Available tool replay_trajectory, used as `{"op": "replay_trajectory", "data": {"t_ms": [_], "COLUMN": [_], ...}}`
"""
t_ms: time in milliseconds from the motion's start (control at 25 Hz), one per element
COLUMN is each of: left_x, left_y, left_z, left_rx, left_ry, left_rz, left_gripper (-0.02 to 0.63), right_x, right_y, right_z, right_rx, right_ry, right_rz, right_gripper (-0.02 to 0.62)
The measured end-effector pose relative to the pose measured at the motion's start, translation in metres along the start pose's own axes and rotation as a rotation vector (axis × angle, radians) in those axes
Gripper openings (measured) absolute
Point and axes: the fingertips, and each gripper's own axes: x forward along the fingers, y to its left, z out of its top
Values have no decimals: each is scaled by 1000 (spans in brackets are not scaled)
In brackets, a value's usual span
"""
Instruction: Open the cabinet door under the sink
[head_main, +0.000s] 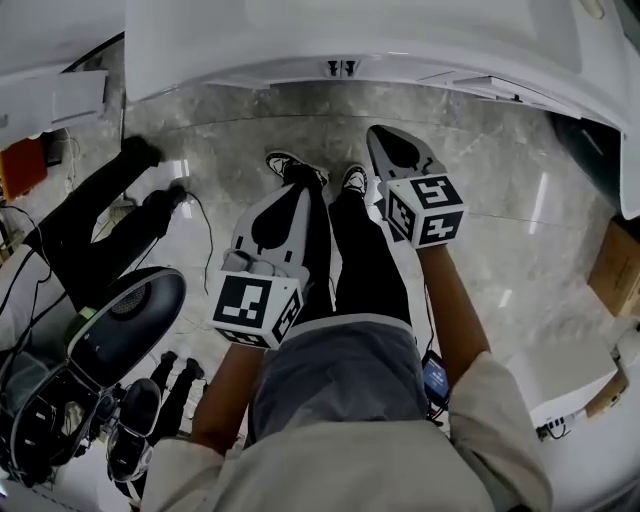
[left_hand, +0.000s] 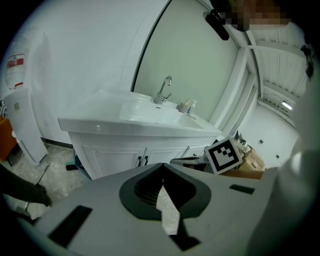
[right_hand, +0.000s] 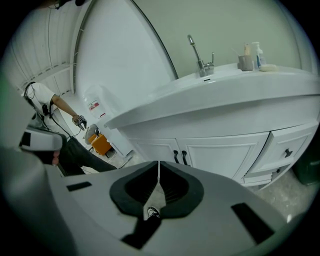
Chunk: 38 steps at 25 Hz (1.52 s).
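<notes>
Left gripper (left_hand: 162, 167) short of cabinet doors (left_hand: 120, 156)

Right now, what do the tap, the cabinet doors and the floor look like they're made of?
Tap: metal with a polished chrome look; it glints brightly.
Doors: white painted wood or board, satin finish; framed panels, but the core is not visible.
Floor: grey veined stone or tile, glossy; it mirrors the light.

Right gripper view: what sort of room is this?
Most likely a bathroom, or a mock-up of one: a white vanity cabinet with a sink on top, a chrome faucet, and toiletry bottles beside it.
</notes>
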Motion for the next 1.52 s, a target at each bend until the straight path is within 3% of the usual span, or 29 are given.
{"op": "replay_trajectory", "data": {"t_ms": [520, 760, 1240, 1520], "left_x": [13, 17, 16, 21], "left_y": [18, 33, 46, 60], "left_z": [-23, -33, -53, -64], "left_rx": [-5, 17, -48, -76], "left_ry": [32, 56, 52, 69], "left_rz": [10, 36, 26, 28], "left_gripper": [-2, -2, -2, -2], "right_x": [56, 85, 125, 148], "right_y": [-22, -35, -58, -71], "right_z": [-15, -24, -36, -36], "right_rx": [-21, -9, -34, -38], "right_ry": [7, -46, -56, -64], "right_rz": [-54, -104, -197, -227], "right_gripper": [14, 14, 17, 64]}}
